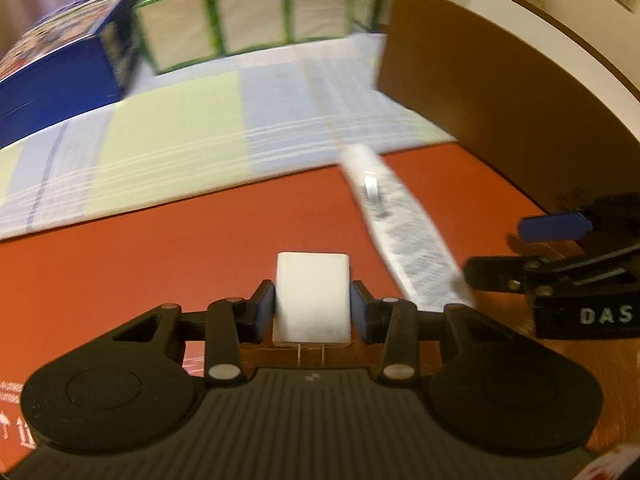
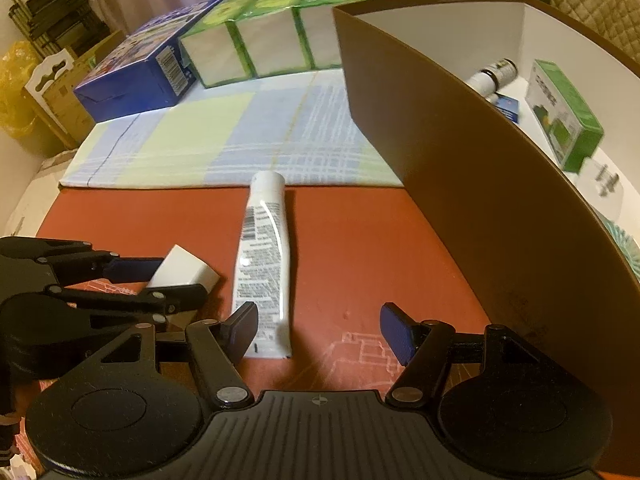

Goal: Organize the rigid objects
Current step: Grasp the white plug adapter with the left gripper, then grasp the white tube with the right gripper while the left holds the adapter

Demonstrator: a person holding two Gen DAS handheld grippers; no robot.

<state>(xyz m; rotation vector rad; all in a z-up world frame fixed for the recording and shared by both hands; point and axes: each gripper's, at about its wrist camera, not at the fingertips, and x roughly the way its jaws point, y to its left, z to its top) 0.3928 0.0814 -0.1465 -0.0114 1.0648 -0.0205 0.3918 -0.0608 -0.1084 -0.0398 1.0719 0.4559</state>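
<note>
My left gripper [image 1: 312, 308] is shut on a small white plug adapter [image 1: 312, 288]; its two metal prongs point back toward the camera. The right wrist view shows the same adapter [image 2: 184, 268] held just above the red surface [image 2: 352, 248]. A white tube [image 2: 264, 256] with printed text lies on that surface, cap end toward the checked cloth [image 2: 224, 140]. My right gripper [image 2: 320, 334] stands open low over the tube's flat end, which lies close to the left finger without touching either pad. The tube [image 1: 400, 232] sits between both grippers.
A tall brown box [image 2: 460, 184] with a white inside stands on the right; it holds a green carton [image 2: 564, 116], a bottle [image 2: 492, 76] and a small blue pack [image 2: 508, 108]. Green-wrapped tissue packs [image 2: 272, 40] and a blue box [image 2: 136, 76] line the far side of the cloth.
</note>
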